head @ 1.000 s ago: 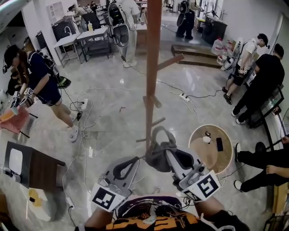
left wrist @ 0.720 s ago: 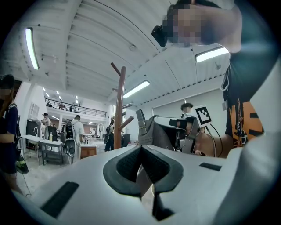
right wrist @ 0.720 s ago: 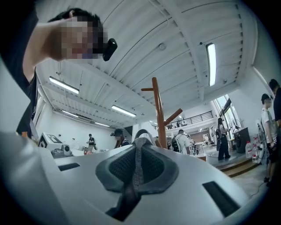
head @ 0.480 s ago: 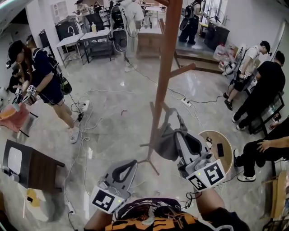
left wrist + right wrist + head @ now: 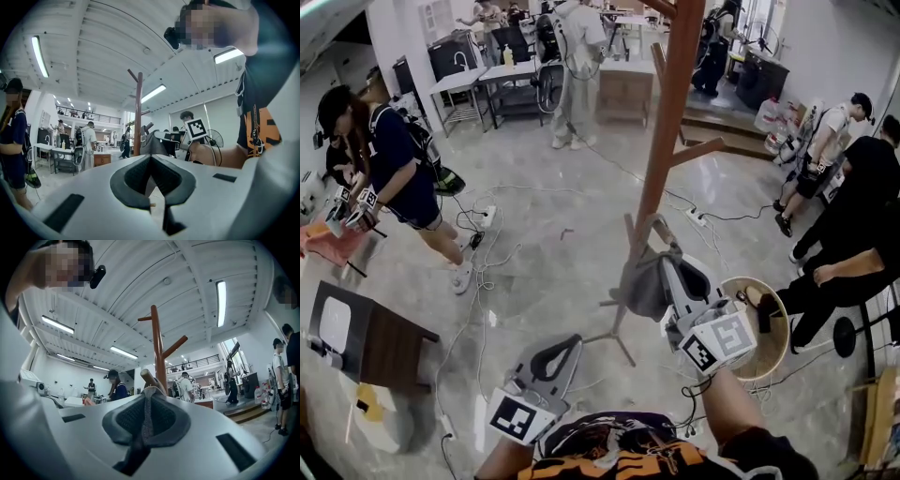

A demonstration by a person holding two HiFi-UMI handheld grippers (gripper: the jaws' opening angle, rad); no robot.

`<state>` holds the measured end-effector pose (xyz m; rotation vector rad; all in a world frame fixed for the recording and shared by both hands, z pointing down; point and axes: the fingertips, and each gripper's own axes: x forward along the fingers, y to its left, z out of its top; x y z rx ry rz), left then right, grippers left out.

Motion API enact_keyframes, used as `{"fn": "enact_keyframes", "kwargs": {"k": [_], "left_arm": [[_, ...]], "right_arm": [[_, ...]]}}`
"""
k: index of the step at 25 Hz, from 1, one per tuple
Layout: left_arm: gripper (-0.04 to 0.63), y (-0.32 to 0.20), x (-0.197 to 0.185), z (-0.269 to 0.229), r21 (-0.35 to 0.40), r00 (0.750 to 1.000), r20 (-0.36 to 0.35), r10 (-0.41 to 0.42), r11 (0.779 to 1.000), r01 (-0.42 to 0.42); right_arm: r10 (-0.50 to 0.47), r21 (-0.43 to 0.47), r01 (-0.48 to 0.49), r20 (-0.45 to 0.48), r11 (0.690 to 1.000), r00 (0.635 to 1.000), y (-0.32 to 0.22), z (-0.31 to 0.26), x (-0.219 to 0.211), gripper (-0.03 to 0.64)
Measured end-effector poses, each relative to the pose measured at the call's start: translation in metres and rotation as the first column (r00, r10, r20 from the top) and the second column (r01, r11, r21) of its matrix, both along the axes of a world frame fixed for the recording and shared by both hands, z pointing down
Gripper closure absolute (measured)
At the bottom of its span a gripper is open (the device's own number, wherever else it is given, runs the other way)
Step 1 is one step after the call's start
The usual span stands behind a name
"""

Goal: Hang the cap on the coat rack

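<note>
Nothing legible shows anywhere; the orange lettering across the person's dark shirt (image 5: 619, 459) is cut off at the frame edge and unreadable.
</note>
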<state>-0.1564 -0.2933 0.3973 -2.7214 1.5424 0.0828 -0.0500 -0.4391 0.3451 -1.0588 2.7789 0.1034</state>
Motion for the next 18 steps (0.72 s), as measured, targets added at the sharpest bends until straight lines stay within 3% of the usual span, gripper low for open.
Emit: {"fn": "enact_keyframes", "kwargs": {"k": [18], "left_arm": [[0.581,-0.001,0.003,0.001,-0.005,1.0,-0.001,-0.002,1.0,0.002]], "right_arm": [[0.04,-0.012,-0.041,-0.04,0.999,0.998,-0.025,0.02,-0.003,0.577]]}}
